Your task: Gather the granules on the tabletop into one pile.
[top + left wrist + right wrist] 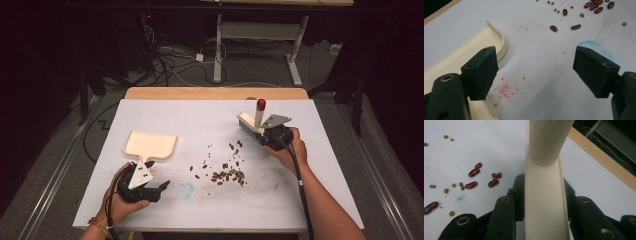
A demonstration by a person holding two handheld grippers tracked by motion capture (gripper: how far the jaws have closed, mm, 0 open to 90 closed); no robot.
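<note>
Gripping the brush (248, 123) in your right gripper (272, 136), you are approaching the dustpan (149, 145), lying just ahead of your wide-open left gripper (161, 187).

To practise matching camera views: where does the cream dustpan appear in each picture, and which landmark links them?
High view: dustpan left of centre, just beyond the open left gripper.
Left gripper view: along the left edge, behind the left jaw.
Right gripper view: not in it.
Shared landmark: scattered red beans.

Left claw (161, 186) low, jaws wide apart; right claw (263, 134) clamped, forearm extended.
</note>
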